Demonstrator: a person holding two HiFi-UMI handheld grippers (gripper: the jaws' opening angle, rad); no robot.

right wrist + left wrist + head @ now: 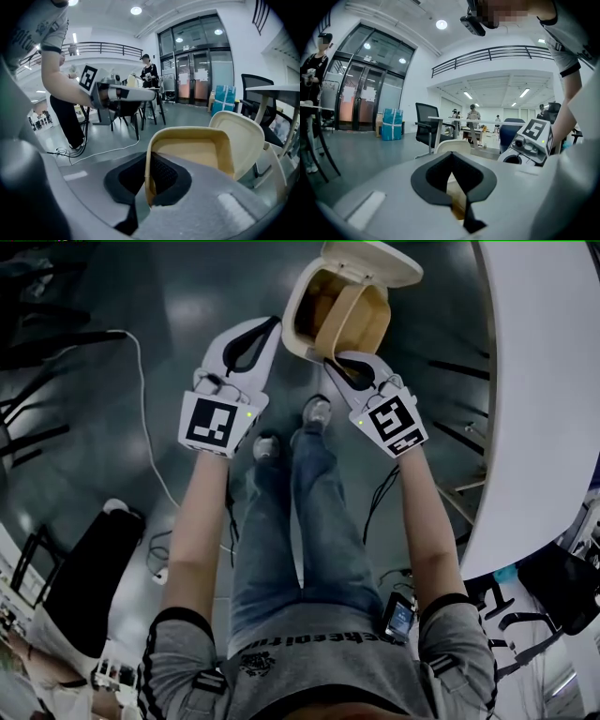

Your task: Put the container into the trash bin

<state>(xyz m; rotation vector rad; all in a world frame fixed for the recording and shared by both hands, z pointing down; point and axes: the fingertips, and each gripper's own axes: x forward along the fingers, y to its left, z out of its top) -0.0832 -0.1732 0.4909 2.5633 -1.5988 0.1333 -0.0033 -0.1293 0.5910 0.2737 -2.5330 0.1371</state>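
Now tan, shallow container (197,159), rim pinched in right gripper (150,161); left gripper (451,157) closed, empty.

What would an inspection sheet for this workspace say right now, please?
Surface: glossy grey floor; white table at the person's right.
Job's things: tan container tilted at the mouth of the trash bin; its lid is open.
Clutter: blue boxes by the glass doors; a black office chair.
Grippers: right gripper shut on the container's rim; left gripper shut, nothing held, beside the bin.
Cables: white cable trailing across the floor.
Surroundings: open office, with people standing in the background.
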